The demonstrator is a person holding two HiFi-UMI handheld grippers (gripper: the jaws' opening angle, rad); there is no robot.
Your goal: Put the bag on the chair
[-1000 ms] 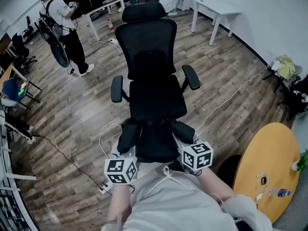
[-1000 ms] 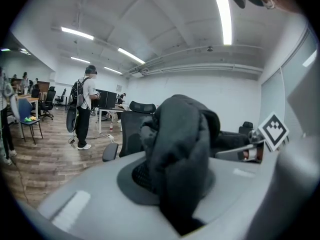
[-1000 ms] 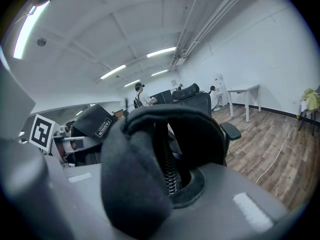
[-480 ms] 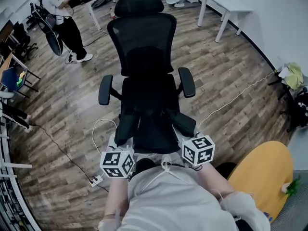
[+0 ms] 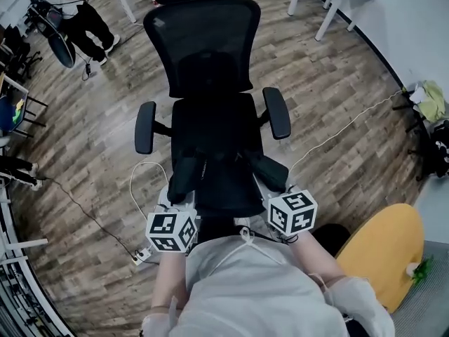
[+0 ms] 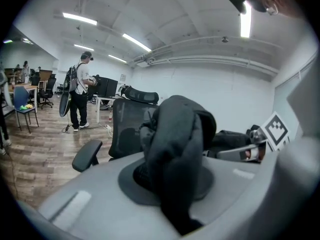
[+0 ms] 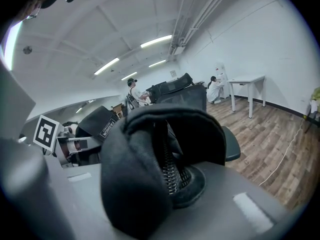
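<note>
My left gripper (image 5: pixel 182 195) is clenched on a fold of the black bag (image 5: pixel 223 188), and my right gripper (image 5: pixel 277 188) clamps its zippered edge. The bag hangs between them over the front of the chair (image 5: pixel 210 55) seat. I can't quite tell whether it touches the seat.

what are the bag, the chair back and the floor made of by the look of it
Bag: soft matte black fabric, maybe nylon; it folds loosely and has a coil zipper.
Chair back: black mesh, looks semi-sheer.
Floor: wood-grain planks; wood or laminate, cannot tell.
</note>
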